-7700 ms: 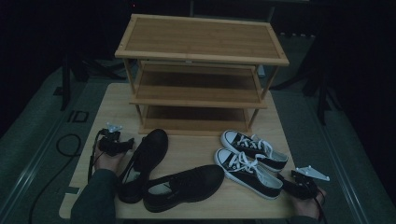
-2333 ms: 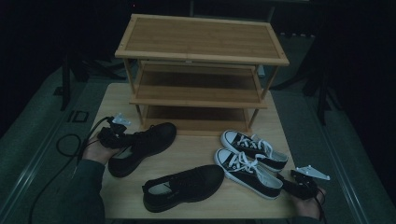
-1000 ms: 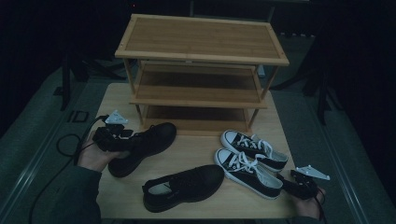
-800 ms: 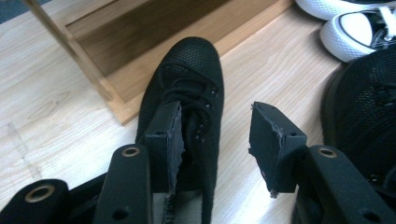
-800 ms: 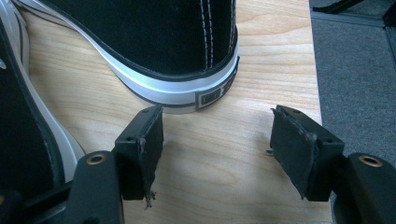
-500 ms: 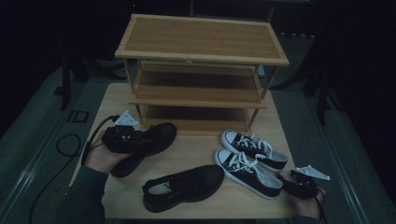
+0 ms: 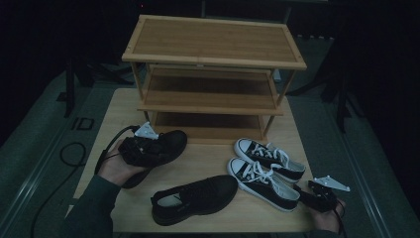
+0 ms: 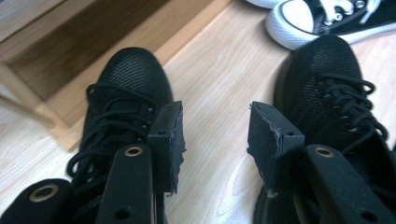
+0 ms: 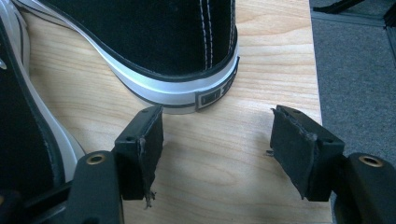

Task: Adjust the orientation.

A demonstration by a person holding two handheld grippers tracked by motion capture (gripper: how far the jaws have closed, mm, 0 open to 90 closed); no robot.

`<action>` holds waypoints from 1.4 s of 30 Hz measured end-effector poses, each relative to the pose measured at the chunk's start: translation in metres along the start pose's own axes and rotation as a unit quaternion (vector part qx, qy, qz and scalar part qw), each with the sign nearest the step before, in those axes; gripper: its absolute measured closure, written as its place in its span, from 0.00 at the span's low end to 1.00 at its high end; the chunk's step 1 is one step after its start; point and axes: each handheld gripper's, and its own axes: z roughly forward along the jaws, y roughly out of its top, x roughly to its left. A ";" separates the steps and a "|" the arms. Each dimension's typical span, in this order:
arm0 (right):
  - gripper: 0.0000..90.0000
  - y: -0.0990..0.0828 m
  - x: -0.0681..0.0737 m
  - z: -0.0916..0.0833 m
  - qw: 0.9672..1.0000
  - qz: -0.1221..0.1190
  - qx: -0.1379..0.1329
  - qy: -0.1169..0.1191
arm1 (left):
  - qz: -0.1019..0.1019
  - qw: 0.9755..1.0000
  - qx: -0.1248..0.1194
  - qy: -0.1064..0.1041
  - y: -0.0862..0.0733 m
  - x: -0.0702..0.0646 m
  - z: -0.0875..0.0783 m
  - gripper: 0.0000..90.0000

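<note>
Black shoe point(image 8: 122, 100) left of open jaws — another point(image 8: 335, 88) right.

A light wooden table point(image 7: 106, 119) carries a three-tier wooden rack point(image 7: 213, 74) at twelve o'clock. Two black shoes point(image 7: 193, 198) lie at seven, two sneakers point(image 7: 270, 171) at four.

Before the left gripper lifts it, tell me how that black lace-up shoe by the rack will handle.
The black shoe looks soft: its mesh upper would probably give under the pads. The loose laces may snag or slip. With its flat sole, it should slide on the table rather than roll.
</note>
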 end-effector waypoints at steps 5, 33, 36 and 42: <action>0.38 0.000 0.000 0.000 1.000 0.000 0.000 0.000 | 0.014 1.000 0.008 -0.009 0.004 -0.003 0.003 0.62; 0.38 0.000 0.000 0.000 1.000 0.002 0.000 0.000 | 0.058 0.996 0.052 -0.043 0.008 -0.026 0.021 0.65; 0.38 0.000 0.000 0.000 1.000 0.002 0.000 0.000 | 0.062 0.996 0.054 -0.047 0.007 -0.029 0.022 0.65; 0.38 0.000 0.000 0.000 1.000 0.002 0.000 0.000 | 0.073 0.994 0.064 -0.053 0.005 -0.034 0.025 0.65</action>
